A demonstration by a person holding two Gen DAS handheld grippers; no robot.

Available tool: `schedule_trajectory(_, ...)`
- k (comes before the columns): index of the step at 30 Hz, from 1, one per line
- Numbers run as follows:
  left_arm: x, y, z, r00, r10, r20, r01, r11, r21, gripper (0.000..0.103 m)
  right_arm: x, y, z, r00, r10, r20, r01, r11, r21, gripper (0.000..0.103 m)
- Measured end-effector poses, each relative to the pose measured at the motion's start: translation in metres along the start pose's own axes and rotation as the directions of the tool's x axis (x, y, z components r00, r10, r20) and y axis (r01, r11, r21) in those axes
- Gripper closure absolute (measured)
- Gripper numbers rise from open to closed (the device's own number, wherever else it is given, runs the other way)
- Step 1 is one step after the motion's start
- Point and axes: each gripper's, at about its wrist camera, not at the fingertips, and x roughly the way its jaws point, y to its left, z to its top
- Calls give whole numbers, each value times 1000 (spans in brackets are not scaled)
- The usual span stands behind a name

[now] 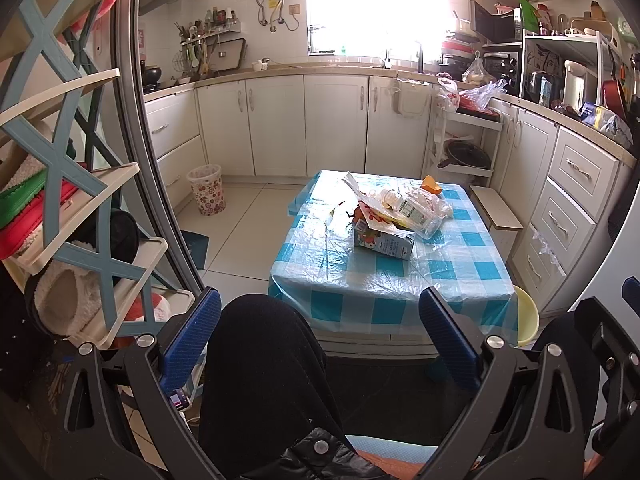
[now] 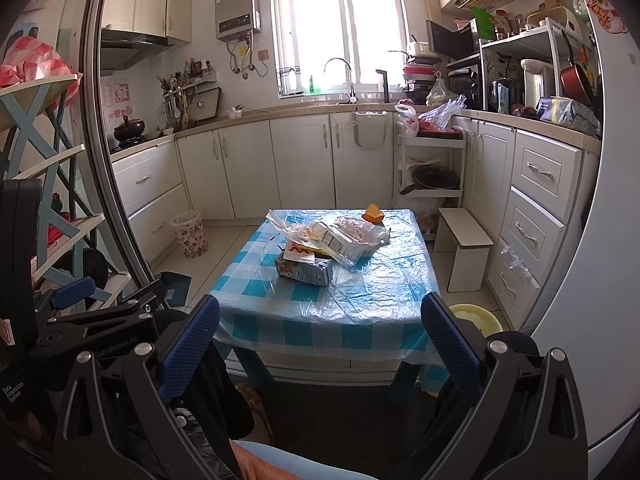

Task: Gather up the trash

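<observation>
**Trash heap straight ahead, both grippers empty**

The litter sits mid-table on the blue-checked plastic tablecloth (image 2: 360,304): a blue-and-white drink carton (image 2: 305,271), long axis crosswise, nearest; behind it a clear plastic bottle (image 2: 338,243). Left gripper (image 1: 320,344) and right gripper (image 2: 320,344) gape apart, well short. Carton print unreadable; the left gripper's body in the right view reads "GenRobot.AI".

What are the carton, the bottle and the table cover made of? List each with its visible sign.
Milk carton: looks like coated paperboard, matte, with printed sides and a folded gable end.
Bottle: clear plastic, probably; see-through wall with a paper label, lying on its side.
Table cover: thin glossy plastic sheet, blue and white checks, wrinkled and catching window glare.
Both grippers, left and right, are open and empty.
</observation>
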Motion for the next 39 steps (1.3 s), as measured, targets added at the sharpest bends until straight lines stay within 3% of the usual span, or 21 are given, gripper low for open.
schedule_trajectory(18,-4,-11,-4,1000,0,1,0,1000,17,8,3,2,-5,1000,15,24,-15,1000,15,6)
schedule_trajectory(20,-3,-13,-4,1000,7,2,-7,999,34,8,5,3,1,999,9,-38,-8,1000,8,6)
schedule_trajectory(24,4,-13,1,1000,-12,-8,12,998,66,8,14,6,8,998,10,-65,-11,1000,-5,6)
schedule_trajectory(28,28,-10,5,998,-12,-57,15,998,58,8,36,9,12,996,5,-91,-8,999,-37,6)
schedule_trajectory(34,76,-6,21,994,-22,-107,25,999,28,8,69,-6,13,991,23,-130,-19,999,30,6)
schedule_trajectory(39,125,-9,37,986,-71,-151,70,997,-10,8,101,-18,14,989,15,-150,-6,998,59,6)
